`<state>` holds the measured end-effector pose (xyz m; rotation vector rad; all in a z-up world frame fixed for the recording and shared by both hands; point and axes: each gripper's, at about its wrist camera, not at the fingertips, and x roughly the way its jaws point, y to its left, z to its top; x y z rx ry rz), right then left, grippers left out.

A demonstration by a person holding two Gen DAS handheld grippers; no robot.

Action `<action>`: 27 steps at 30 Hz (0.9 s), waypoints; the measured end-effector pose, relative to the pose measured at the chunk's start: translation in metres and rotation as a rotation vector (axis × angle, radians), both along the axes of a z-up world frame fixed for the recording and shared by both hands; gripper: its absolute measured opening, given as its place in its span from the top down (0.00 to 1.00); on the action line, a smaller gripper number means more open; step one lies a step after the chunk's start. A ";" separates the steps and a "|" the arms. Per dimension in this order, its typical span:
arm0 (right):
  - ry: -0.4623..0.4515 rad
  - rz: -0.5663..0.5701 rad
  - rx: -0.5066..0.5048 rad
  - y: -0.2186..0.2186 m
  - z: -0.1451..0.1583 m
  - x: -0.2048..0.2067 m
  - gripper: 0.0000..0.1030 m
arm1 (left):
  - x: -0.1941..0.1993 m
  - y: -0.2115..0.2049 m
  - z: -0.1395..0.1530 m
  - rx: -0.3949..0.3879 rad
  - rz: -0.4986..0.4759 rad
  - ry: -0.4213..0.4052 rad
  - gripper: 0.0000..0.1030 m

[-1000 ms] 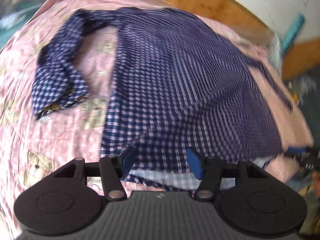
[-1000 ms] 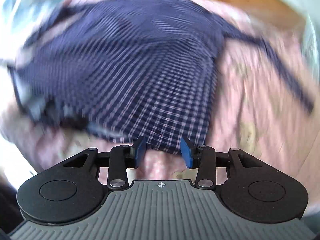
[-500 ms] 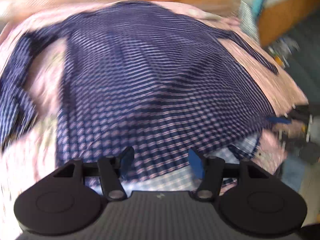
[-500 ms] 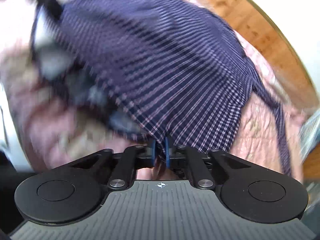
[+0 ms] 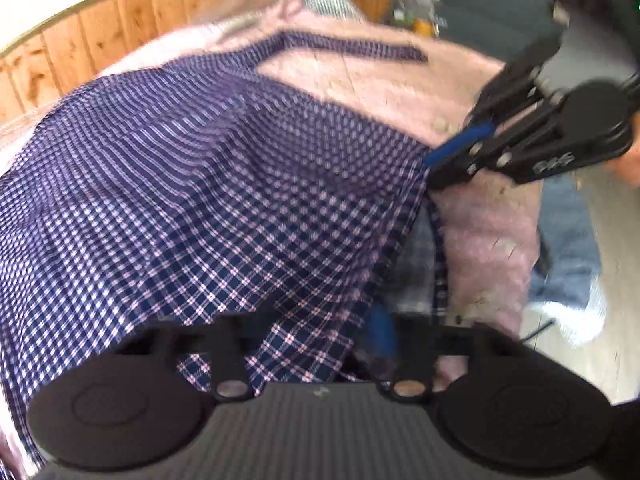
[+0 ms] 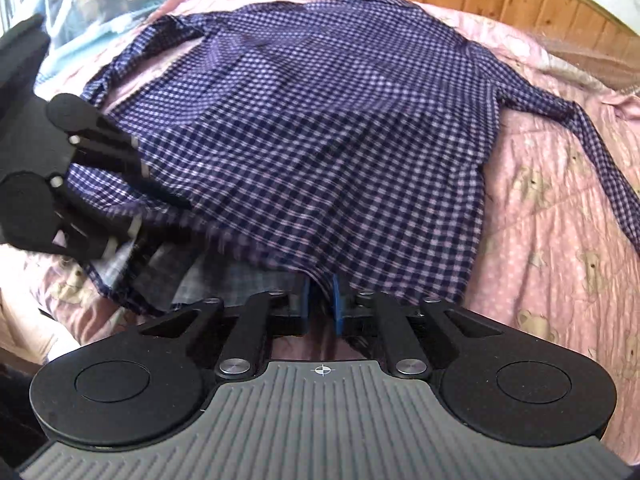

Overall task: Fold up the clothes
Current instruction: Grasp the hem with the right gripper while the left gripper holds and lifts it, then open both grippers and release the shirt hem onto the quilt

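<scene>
Pinching checked shirt hem: right hand-held gripper; left hand-held gripper apparently spread, blurred.

I find no words, brands or numbers I can read in either view; on the right gripper, seen from my left wrist camera, there is raised lettering on the black housing (too blurred to make out), and a small crosshair mark sits on the near grey plate
</scene>
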<state>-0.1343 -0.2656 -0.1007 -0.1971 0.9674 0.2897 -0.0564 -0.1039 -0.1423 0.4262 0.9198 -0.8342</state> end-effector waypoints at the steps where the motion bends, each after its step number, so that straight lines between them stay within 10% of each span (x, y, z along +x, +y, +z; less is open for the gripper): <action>1: 0.003 -0.006 -0.006 -0.001 0.000 -0.002 0.72 | 0.005 0.001 0.001 -0.020 0.021 0.020 0.98; 10: -0.264 0.112 -0.350 0.076 -0.023 -0.036 0.17 | 0.060 0.032 0.035 -0.310 0.195 0.328 0.98; 17: -0.432 -0.124 -0.741 0.091 -0.085 -0.006 0.44 | 0.058 0.041 0.039 -0.354 0.176 0.385 0.98; 27: -0.386 -0.592 -0.659 0.017 -0.052 -0.081 0.56 | 0.013 0.059 0.020 -0.322 0.171 0.380 0.92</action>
